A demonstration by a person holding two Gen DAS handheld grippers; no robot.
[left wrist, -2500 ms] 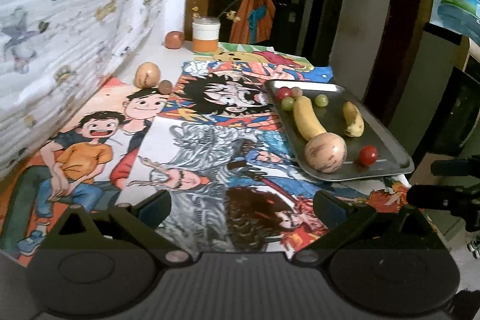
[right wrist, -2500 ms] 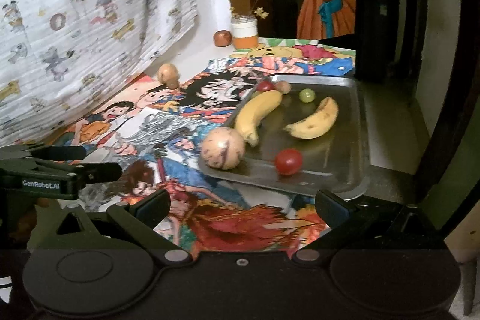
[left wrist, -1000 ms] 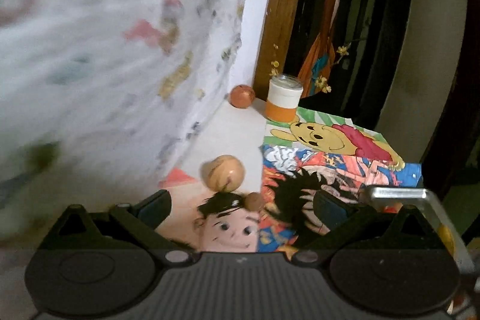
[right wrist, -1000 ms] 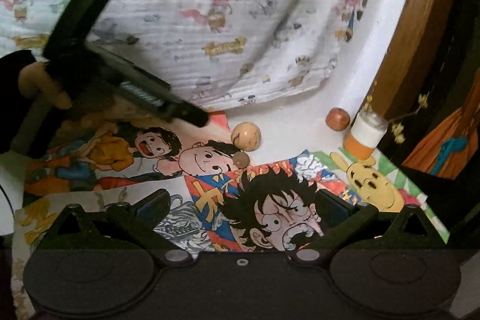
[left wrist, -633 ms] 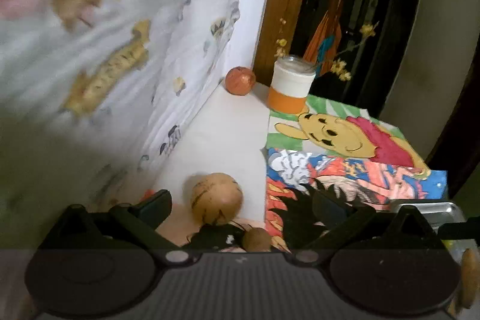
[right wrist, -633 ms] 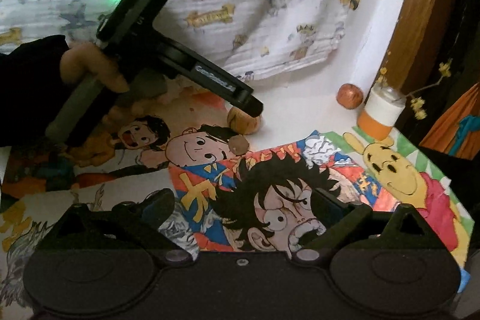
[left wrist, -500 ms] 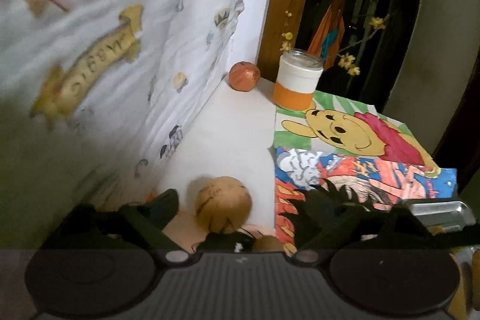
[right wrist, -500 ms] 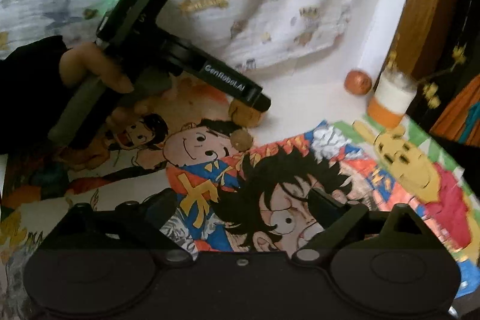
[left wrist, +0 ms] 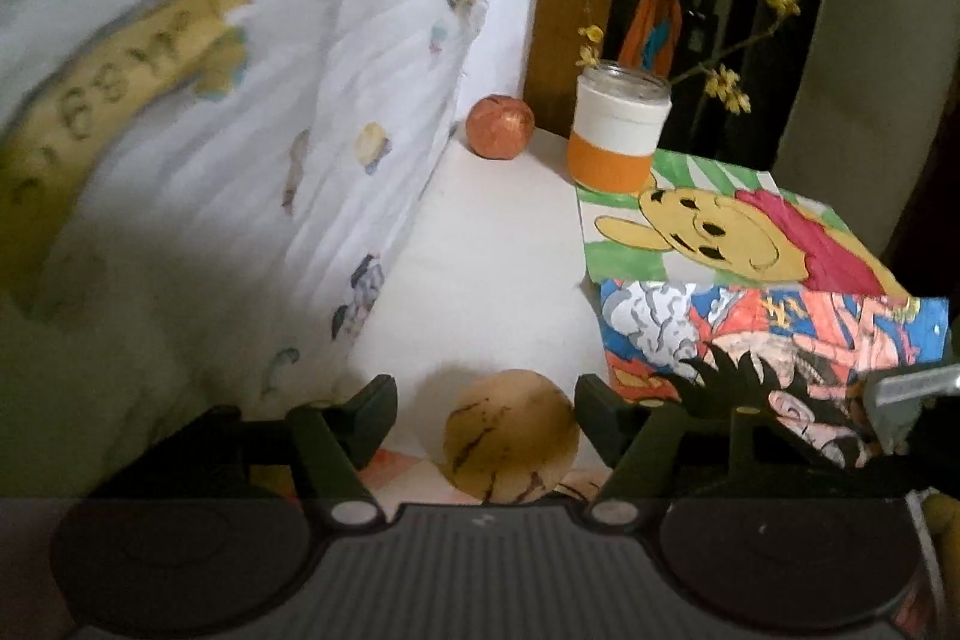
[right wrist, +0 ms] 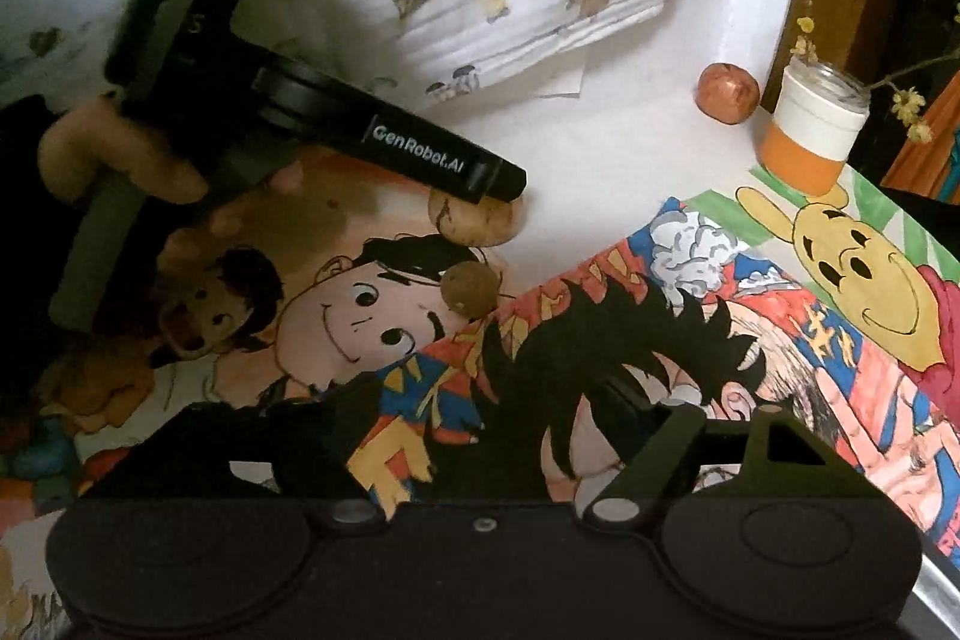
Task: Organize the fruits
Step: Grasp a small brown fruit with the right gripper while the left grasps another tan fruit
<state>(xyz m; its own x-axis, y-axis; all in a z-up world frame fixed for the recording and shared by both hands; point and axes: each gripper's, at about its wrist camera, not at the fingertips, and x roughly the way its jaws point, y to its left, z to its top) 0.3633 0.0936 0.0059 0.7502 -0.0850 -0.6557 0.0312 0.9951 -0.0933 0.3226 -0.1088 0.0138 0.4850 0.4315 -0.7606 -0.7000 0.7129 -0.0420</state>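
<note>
A round tan fruit with dark streaks (left wrist: 510,439) lies on the table between the open jaws of my left gripper (left wrist: 486,418), untouched on both sides. In the right wrist view the same fruit (right wrist: 474,223) sits under the left gripper's tip (right wrist: 480,178). A small brown round fruit (right wrist: 471,287) lies just in front of it on the cartoon mat. A reddish fruit (left wrist: 500,127) (right wrist: 727,92) rests in the far corner by the wall. My right gripper (right wrist: 498,424) is open and empty above the mat.
An orange-and-white jar (left wrist: 621,130) with yellow flower twigs stands at the back beside the reddish fruit. A printed cloth (left wrist: 240,130) hangs along the left. A corner of the metal tray (left wrist: 900,394) shows at the right edge. Cartoon mats (right wrist: 750,340) cover the table.
My left gripper has moved forward and down, so the tan fruit now lies between its jaws. The right gripper has shifted slightly closer to the mat.
</note>
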